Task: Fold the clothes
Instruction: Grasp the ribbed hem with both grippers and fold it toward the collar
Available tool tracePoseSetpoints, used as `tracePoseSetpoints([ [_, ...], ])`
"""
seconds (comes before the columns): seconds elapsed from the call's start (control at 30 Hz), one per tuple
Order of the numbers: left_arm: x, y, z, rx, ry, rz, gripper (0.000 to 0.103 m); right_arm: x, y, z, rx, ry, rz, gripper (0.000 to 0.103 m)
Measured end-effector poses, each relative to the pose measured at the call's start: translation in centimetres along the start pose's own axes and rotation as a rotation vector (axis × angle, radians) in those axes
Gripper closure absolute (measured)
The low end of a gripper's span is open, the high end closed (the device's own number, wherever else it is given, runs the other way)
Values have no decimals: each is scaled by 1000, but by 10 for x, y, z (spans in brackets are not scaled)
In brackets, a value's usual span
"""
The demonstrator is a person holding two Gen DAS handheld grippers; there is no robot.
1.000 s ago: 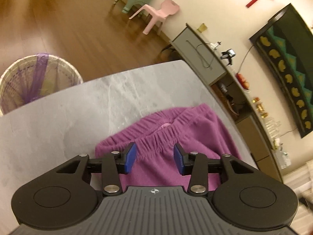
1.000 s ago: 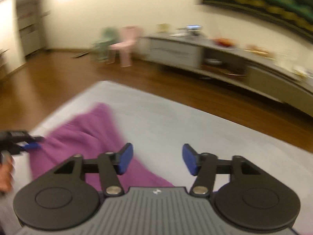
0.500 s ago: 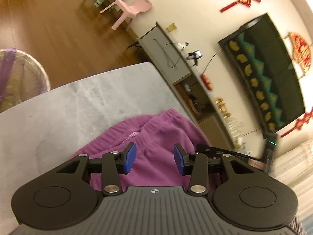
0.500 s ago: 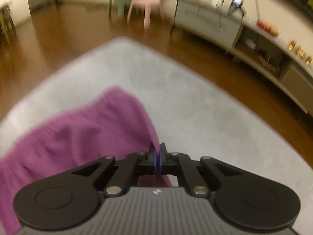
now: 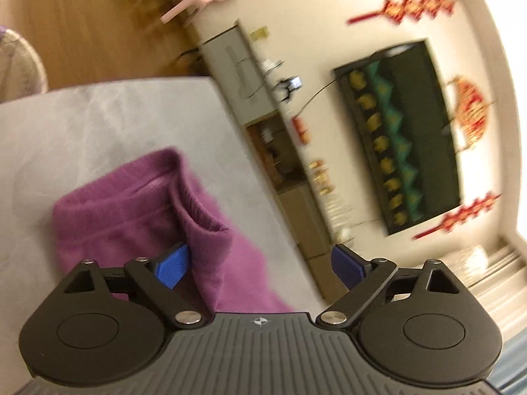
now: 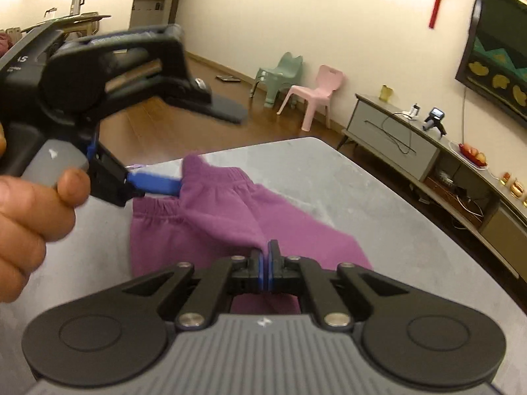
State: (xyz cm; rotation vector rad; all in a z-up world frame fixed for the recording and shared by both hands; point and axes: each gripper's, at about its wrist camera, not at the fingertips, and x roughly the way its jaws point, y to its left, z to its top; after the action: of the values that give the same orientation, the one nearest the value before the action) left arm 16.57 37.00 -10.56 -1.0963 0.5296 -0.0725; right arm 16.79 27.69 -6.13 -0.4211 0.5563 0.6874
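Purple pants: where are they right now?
The purple pants lie on the grey table, pinched by the right gripper, waistband corner lifted beside the left gripper.

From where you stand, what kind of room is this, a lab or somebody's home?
Most likely a home living room: two small plastic children's chairs stand by the wall, a low media cabinet runs under a wall-mounted screen, and purple trousers lie on a grey table.

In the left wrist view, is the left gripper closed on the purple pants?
No: the left gripper has its blue fingers spread wide apart, and the purple pants only brush past one of them.
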Motion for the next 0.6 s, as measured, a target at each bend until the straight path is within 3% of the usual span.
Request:
tracePoseSetpoints([
  [0.13, 15, 6, -2, -6, 8, 61, 11, -10, -1, -6, 41, -16, 13, 101],
  [0.17, 20, 6, -2, -1, 9, 76, 17, -13, -2, -7, 51, -20, 20, 101],
  [0.2, 26, 5, -3, 18, 10, 102, 58, -16, -3, -8, 60, -24, 26, 101],
  [0.23, 26, 2, -2, 48, 11, 121, 89, -18, -4, -9, 69, -29, 32, 101],
  [0.27, 14, -4, 0, 69, -2, 101, 95, -21, -5, -10, 79, -33, 38, 100],
  [0.33, -14, -17, 5, 120, -34, 47, 95, -33, -4, -15, 85, -26, 56, 95],
  [0.37, -37, -21, 7, 164, -67, 11, 95, -48, -6, -22, 92, -30, 65, 83],
  [0.4, -43, -14, 11, 185, -76, 73, 95, -65, -7, -30, 99, -36, 74, 72],
  [0.43, -46, -6, 14, 189, -71, 130, 95, -81, -9, -44, 101, -47, 56, 48],
  [0.47, -38, 10, 16, 145, -24, 170, 95, -98, -12, -58, 102, -59, 36, 40],
  [0.53, -27, 22, 16, 134, 31, 225, 95, -114, -16, -91, 86, -8, -80, 42],
  [0.6, -25, 14, 14, 155, 37, 225, 95, -121, -33, -127, 113, 79, -191, 46],
])
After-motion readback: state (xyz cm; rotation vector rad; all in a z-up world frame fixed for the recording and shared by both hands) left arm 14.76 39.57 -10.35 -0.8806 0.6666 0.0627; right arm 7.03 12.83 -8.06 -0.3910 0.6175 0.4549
